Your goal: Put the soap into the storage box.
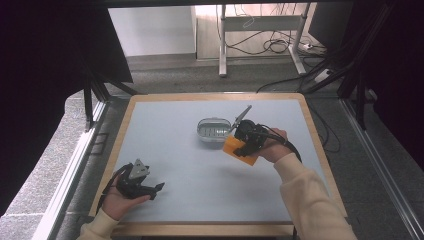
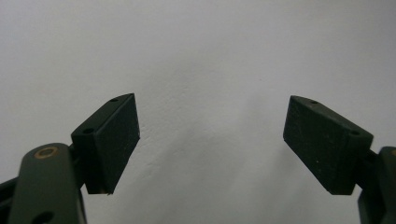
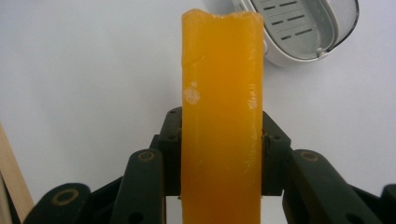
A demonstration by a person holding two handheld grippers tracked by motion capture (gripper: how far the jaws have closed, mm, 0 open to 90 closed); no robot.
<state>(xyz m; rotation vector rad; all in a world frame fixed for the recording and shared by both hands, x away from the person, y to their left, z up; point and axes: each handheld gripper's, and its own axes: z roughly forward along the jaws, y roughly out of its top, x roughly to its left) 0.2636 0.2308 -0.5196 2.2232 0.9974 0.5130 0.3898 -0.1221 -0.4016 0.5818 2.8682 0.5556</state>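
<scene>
One orange soap bar [image 3: 221,121] pinched in right tool [image 1: 243,142], hovering just beside white slotted dish [image 1: 212,129] on desk [image 1: 200,170], left tool [image 1: 145,184] spread and idle; carrying step, probably; next: shifting over dish, lowering, releasing.

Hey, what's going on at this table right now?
A person is working at a table with a handheld gripper in each hand. The right gripper is clamped on an orange bar of soap, its jaws pressing both sides, and holds it right next to a white soap dish with a slotted tray. The soap is not in the dish yet. The left gripper sits near the table's front left corner with its jaws open and nothing between them.
</scene>
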